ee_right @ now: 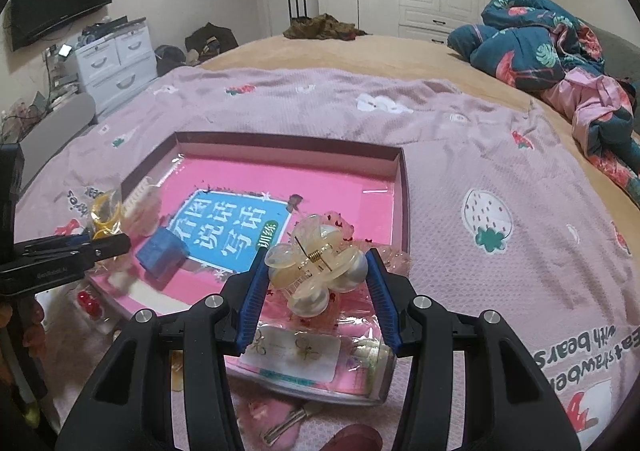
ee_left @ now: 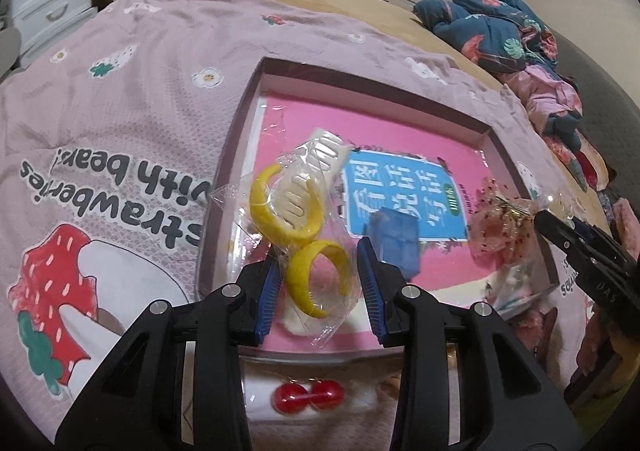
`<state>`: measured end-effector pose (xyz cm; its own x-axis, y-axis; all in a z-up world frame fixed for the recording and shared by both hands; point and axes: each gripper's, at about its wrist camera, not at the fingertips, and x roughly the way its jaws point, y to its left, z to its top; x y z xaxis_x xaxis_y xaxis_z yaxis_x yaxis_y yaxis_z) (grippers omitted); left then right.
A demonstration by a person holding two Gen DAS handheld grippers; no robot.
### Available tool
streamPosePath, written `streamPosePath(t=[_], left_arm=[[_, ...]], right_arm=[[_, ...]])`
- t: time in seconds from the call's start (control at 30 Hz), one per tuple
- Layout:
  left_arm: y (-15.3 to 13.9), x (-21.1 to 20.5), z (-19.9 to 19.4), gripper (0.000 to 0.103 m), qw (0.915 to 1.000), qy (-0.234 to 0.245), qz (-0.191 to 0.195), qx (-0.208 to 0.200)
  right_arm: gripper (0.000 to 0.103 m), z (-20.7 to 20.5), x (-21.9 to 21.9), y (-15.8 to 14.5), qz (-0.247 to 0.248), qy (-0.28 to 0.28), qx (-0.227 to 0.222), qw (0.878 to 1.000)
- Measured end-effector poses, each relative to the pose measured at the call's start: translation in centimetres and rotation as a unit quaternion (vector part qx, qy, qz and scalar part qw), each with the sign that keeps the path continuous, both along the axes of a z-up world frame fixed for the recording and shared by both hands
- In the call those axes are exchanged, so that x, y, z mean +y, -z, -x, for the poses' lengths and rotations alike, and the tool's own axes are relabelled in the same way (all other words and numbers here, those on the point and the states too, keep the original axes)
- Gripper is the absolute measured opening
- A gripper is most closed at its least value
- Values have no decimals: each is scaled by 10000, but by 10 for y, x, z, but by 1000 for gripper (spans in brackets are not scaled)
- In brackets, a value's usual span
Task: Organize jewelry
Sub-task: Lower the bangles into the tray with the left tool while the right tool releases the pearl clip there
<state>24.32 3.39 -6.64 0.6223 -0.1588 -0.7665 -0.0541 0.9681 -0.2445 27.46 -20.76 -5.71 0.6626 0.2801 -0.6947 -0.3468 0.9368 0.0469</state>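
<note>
Your right gripper (ee_right: 316, 283) clamps the pearl claw clip (ee_right: 316, 271), spring bar slanting up-left; your left gripper (ee_left: 320, 271) pinches the bagged yellow hoops (ee_left: 304, 251).

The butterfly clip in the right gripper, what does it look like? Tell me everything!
The butterfly clip is a claw hair clip of glossy, see-through cream plastic with rounded, pearly wing lobes. A gold coil spring and pin sit at its middle. It is held between the blue pads of the right hand-held gripper, above the near edge of the pink tray, with crinkly pink wrapping just behind and below it.
</note>
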Motion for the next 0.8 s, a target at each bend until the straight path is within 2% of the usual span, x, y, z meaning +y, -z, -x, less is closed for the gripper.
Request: streamPosePath(t=[0.3, 0.47, 0.6, 0.67, 0.73, 0.8], left_arm=[[-2, 5, -1, 29, 9999, -32, 30, -104], [-4, 6, 0, 30, 9999, -35, 55, -106], [-5, 5, 2, 30, 9999, -5, 33, -125], [-7, 3, 4, 30, 9999, 19, 20, -131], [-9, 1, 5, 30, 9999, 39, 7, -146], [-11, -1, 7, 36, 9998, 57, -4, -165]], right_arm=[[47, -18, 7, 18, 99, 197, 228, 9995], [47, -15, 6, 17, 8, 196, 253, 9995], [66, -2, -1, 7, -112, 230, 107, 9996], [68, 7, -4, 0, -152, 249, 12, 9996], [76, 15, -9, -5, -232, 281, -36, 9993], [78, 27, -15, -12, -342, 308, -99, 9989]])
